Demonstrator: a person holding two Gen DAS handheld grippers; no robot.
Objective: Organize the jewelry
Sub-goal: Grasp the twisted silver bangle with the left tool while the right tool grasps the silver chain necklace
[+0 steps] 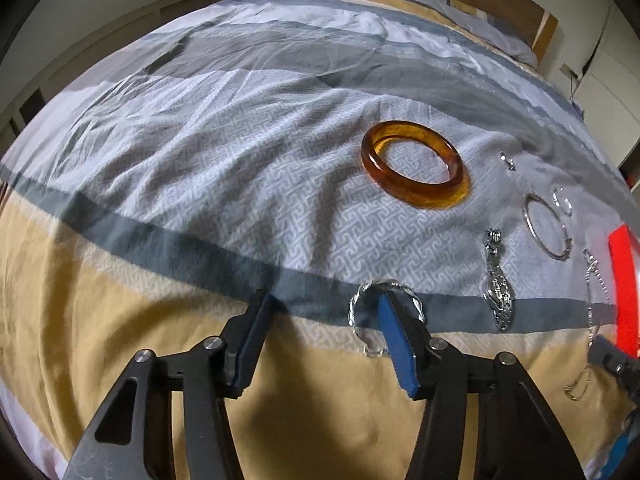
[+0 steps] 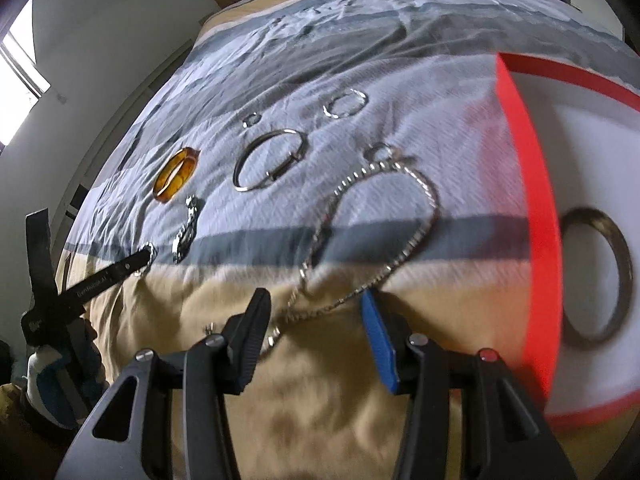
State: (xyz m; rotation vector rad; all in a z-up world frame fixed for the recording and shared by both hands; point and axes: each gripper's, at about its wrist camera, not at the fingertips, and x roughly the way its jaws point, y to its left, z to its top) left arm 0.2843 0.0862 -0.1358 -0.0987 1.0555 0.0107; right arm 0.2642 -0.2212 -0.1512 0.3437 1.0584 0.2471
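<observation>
The twisted bracelet [image 1: 384, 300] lies on the bedspread [image 1: 200, 160], near the amber bangle [image 1: 416, 164]. The left gripper [image 1: 324, 312] is spread, its right finger inside the bracelet's loop. The right gripper [image 2: 316, 308] is spread over the chain [image 2: 384, 216], left of the red tray [image 2: 532, 200].

A bed [image 1: 200, 140] covered with a rumpled quilt in grey, white and tan bands carries everything. In the left wrist view an amber bangle [image 1: 416, 170] lies right of centre, with a thin silver bangle [image 1: 548, 226], a small hoop [image 1: 562, 202] and a tiny ring [image 1: 509, 162] to its right, a silver watch [image 1: 498, 284] below them, and a twisted silver bracelet [image 1: 384, 300] at lower centre. In the right wrist view a silver chain necklace [image 2: 376, 220] loops across the middle, and a red-rimmed white tray [image 2: 532, 184] sits on the quilt at the right edge, holding a dark bangle [image 2: 600, 276].
</observation>
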